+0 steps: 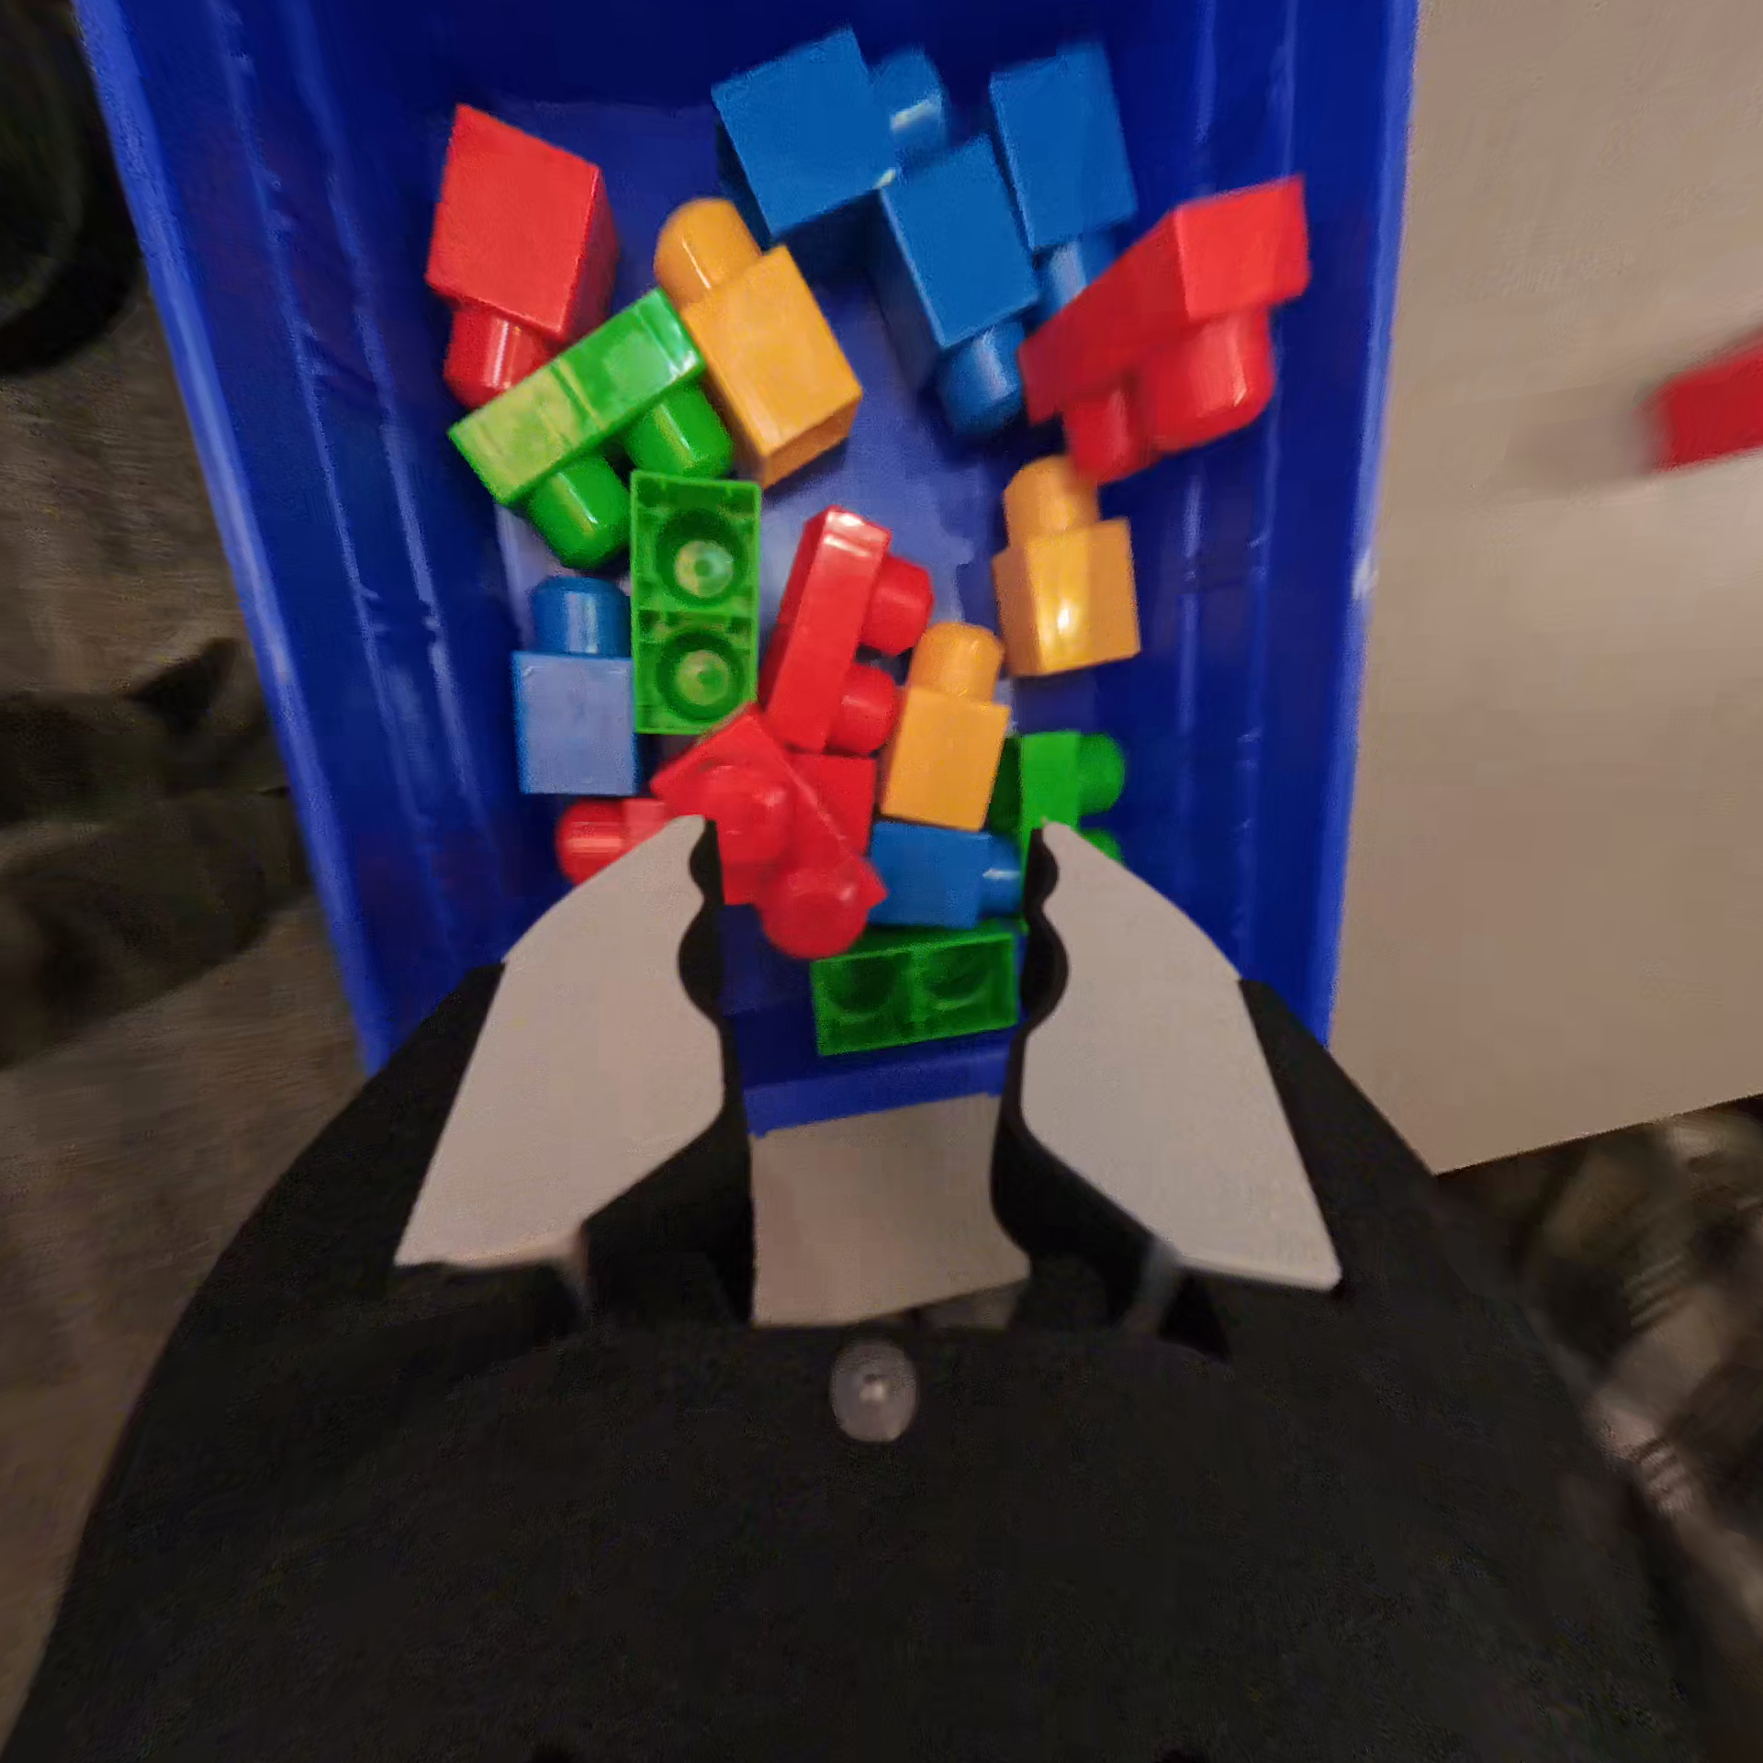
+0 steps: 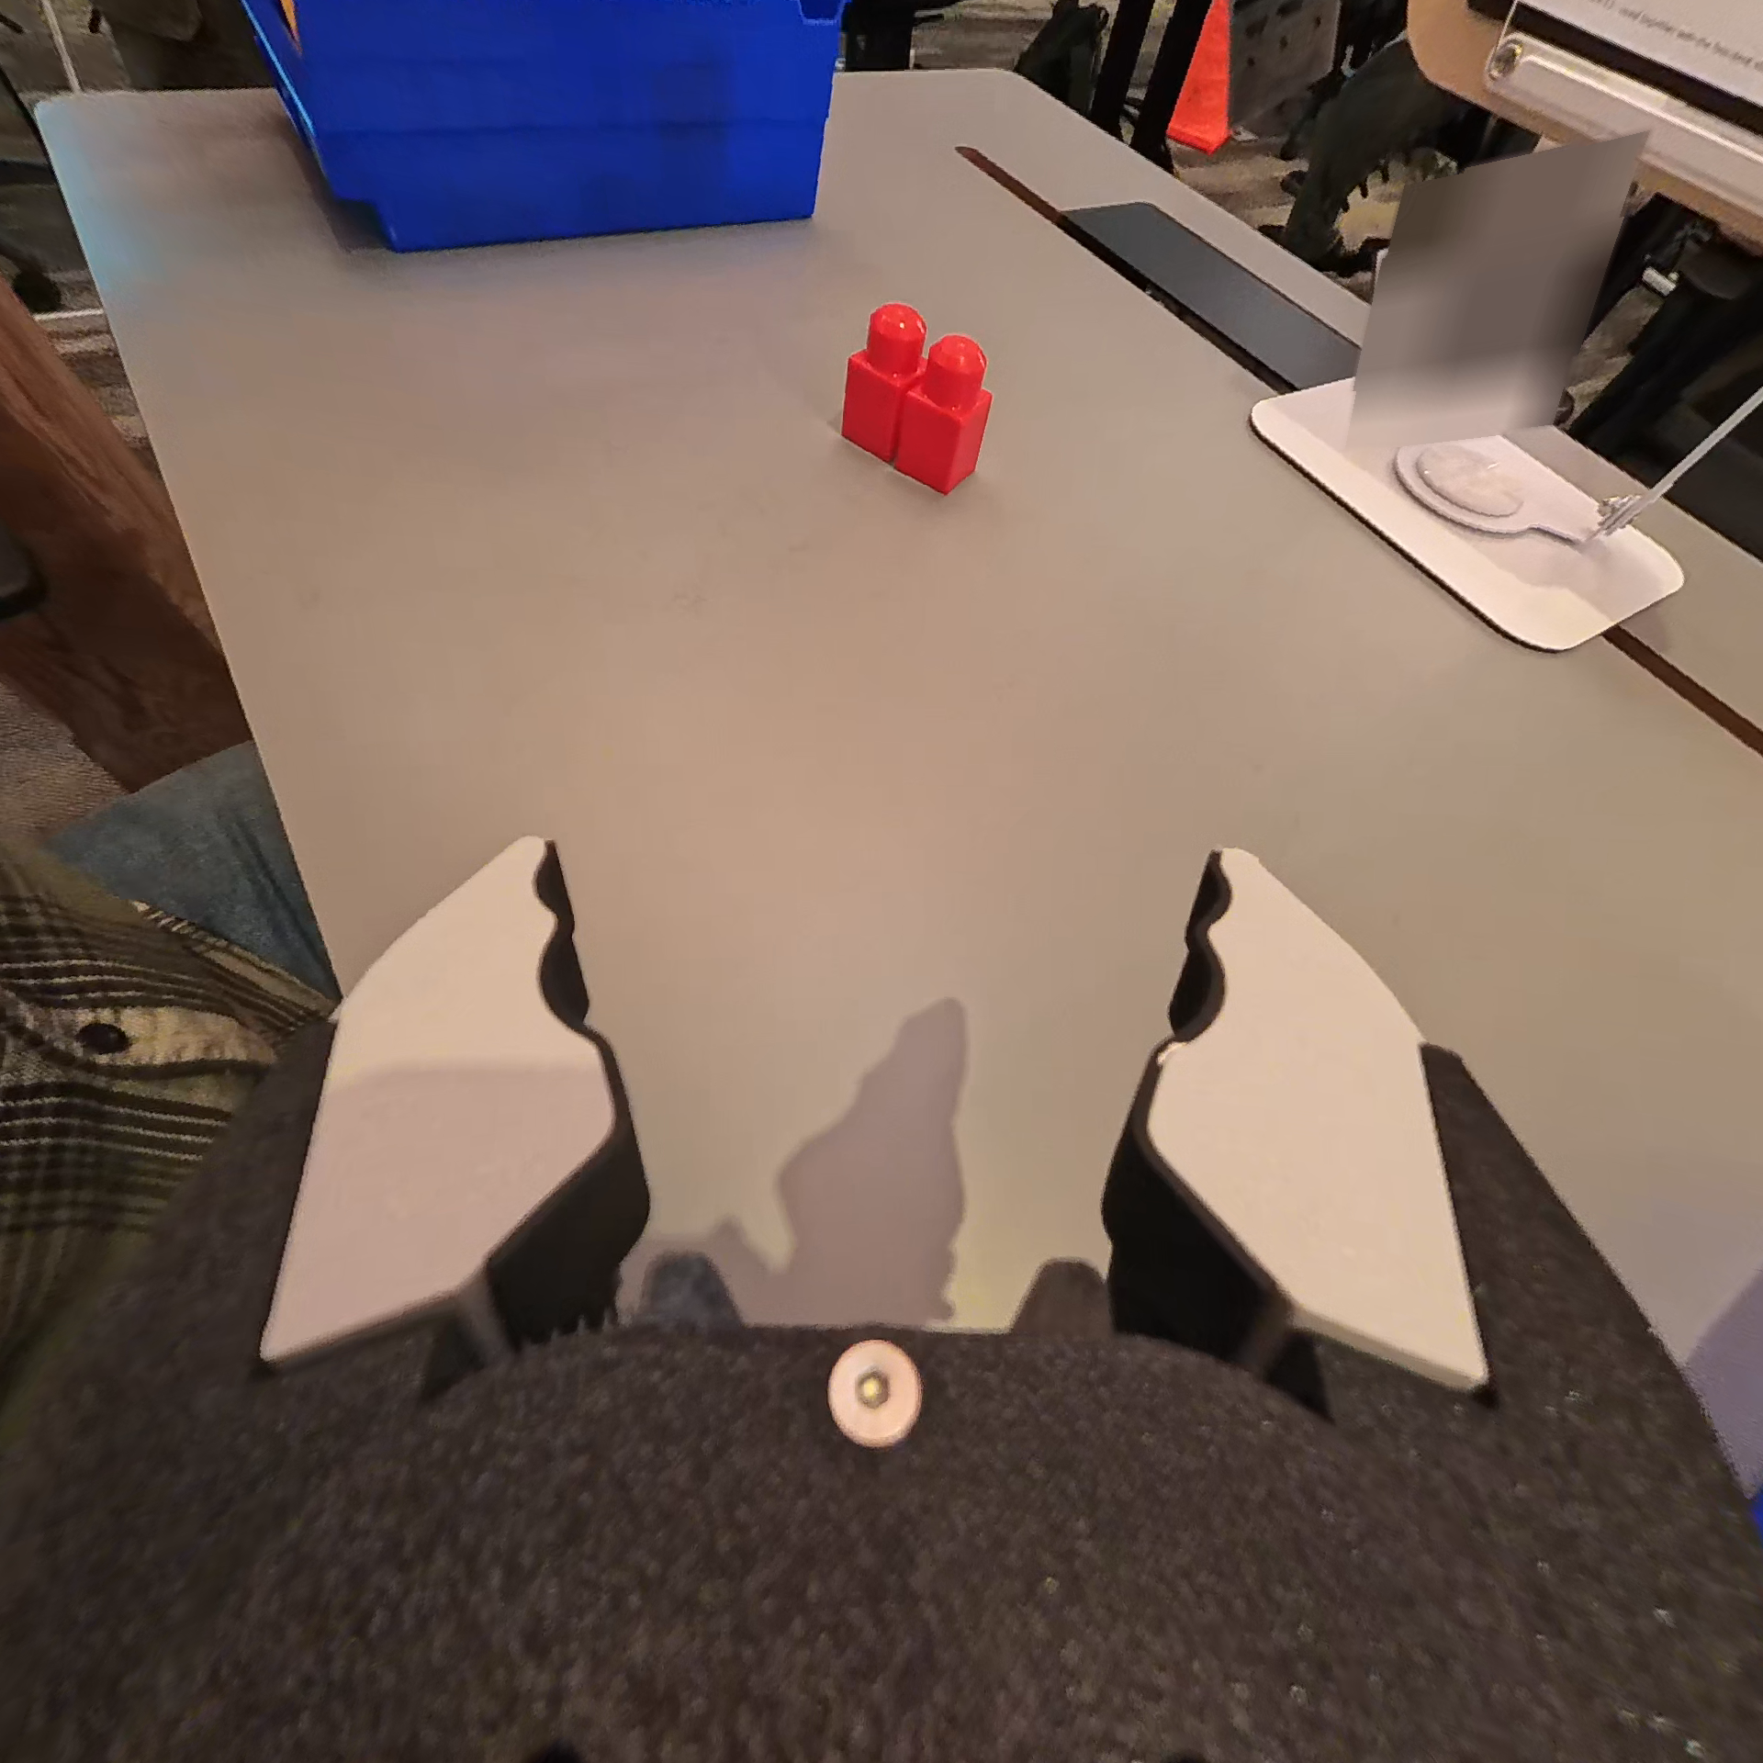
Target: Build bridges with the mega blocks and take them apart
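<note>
Blocks (image 1: 840, 611) are lying jumbled in the blue bin (image 1: 315, 534), filling the frame's upper centre. Left claw (image 1: 868, 840) is hovering spread over the near-end red block (image 1: 773, 840), pinching nothing. Right claw (image 2: 882, 859) is hanging spread and empty above the table (image 2: 668, 620); a red block pair (image 2: 916, 401) is standing upright at upper centre.

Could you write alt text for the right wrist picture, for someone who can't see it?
An open two-finger gripper hovers over a grey table, empty. Ahead, two red blocks stand side by side; a blue bin sits at the far edge.
</note>
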Demonstrator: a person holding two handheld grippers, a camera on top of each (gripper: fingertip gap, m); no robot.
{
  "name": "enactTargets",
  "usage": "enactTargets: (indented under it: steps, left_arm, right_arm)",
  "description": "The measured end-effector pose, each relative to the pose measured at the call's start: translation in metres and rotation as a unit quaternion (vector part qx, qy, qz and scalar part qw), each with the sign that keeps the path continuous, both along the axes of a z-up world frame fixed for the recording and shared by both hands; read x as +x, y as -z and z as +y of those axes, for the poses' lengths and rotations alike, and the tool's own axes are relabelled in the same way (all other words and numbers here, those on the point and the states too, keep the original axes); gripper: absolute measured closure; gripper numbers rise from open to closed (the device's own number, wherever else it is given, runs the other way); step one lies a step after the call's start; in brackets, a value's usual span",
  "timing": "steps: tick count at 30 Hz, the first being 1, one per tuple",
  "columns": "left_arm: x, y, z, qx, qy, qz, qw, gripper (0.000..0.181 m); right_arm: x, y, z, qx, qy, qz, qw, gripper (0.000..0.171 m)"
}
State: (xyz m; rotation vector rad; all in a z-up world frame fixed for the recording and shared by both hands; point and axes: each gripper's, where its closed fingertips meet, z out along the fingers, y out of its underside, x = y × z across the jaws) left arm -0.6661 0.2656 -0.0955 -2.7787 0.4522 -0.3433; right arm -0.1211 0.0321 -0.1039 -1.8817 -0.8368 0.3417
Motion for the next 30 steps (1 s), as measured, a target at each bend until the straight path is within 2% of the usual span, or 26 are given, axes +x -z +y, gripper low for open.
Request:
enactTargets:
  steps: [2,6,14,18,23,30]
  left_arm:
    - [-0.003,0.004,-0.001,0.004,-0.044,-0.047,0.998,0.119]
    - [-0.024,0.018,-0.001,0.011,-0.089,-0.024,0.996,0.105]
    - [-0.013,0.035,-0.001,-0.024,-0.102,-0.067,0.992,0.118]
    - [-0.009,0.047,0.001,-0.027,-0.096,-0.048,0.994,0.122]
    - [-0.002,0.067,-0.002,-0.054,-0.093,-0.041,0.993,0.139]
    - [-0.004,0.065,0.003,-0.037,-0.046,0.015,0.998,0.145]
  right_arm:
    - [-0.001,0.0,0.001,0.0,-0.005,-0.002,1.0,0.051]
    - [-0.004,-0.006,0.001,0.01,-0.01,0.004,1.0,0.051]
    - [-0.001,-0.007,-0.001,0.017,-0.006,0.015,1.0,0.051]
    - [0.001,-0.007,-0.002,0.02,-0.002,0.021,1.0,0.052]
    - [0.0,-0.012,-0.003,0.035,-0.005,0.036,0.999,0.053]
    - [0.006,-0.012,-0.006,0.041,-0.001,0.035,0.999,0.055]
